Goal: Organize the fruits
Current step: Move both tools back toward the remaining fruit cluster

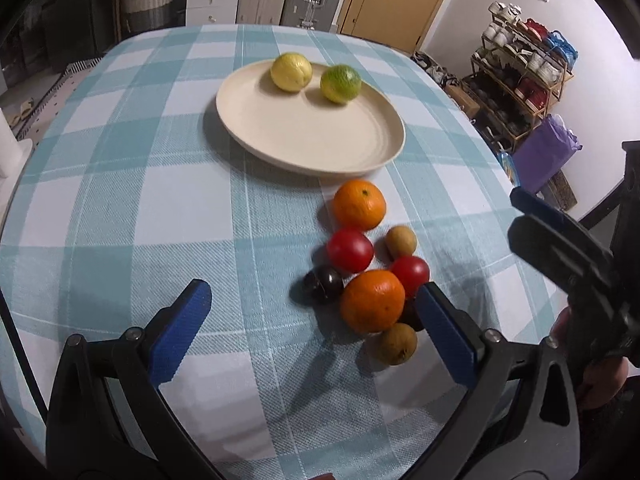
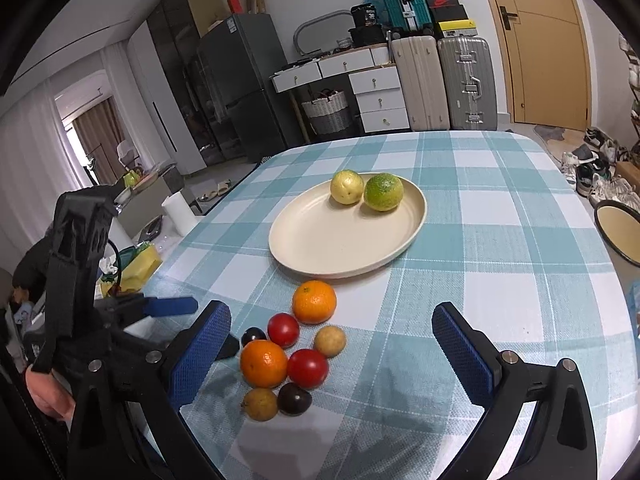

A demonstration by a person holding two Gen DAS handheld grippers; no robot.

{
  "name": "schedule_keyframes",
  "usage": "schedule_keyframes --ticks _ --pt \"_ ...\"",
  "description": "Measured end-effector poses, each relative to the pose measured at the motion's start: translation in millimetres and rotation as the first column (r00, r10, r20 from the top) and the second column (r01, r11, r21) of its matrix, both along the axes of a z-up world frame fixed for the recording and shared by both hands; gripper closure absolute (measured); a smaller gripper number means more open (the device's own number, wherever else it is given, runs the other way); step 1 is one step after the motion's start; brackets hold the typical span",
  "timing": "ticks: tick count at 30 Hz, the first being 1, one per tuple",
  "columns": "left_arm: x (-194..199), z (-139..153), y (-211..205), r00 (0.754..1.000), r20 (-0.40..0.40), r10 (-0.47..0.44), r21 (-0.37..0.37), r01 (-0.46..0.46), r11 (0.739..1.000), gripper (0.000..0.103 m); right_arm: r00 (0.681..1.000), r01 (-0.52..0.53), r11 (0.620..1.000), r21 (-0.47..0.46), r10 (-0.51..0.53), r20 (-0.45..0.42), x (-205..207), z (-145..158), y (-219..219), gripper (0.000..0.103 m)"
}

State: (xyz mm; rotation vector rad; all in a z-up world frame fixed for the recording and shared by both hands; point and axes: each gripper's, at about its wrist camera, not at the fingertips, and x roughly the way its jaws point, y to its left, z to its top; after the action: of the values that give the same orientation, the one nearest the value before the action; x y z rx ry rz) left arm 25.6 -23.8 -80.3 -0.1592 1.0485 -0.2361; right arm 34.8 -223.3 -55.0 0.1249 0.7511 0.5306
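Observation:
A cream plate holds a yellow lemon and a green lime at its far side. In front of it, several fruits lie clustered on the checked cloth: two oranges, two red tomatoes, brown kiwis and dark plums. My left gripper is open and empty, its right finger beside the near orange. My right gripper is open above the cluster, holding nothing.
The table's right edge drops off toward a shoe rack and a purple bag. A round dark-rimmed dish sits off the right side. A paper roll stands left of the table. Suitcases and drawers stand behind the far edge.

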Motion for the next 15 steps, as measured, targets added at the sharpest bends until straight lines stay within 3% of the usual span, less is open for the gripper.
schedule_keyframes --ticks 8,15 --pt "6.3 -3.8 -1.3 1.000 -0.016 -0.002 -0.023 0.001 1.000 0.002 1.000 0.009 1.000 -0.011 -0.009 0.006 -4.2 -2.1 -6.8 0.000" --pt "9.5 -10.2 -6.2 0.999 -0.042 -0.028 -0.030 0.027 0.999 0.002 0.999 -0.032 0.998 0.049 0.034 -0.033 7.7 -11.4 -4.6 0.000"
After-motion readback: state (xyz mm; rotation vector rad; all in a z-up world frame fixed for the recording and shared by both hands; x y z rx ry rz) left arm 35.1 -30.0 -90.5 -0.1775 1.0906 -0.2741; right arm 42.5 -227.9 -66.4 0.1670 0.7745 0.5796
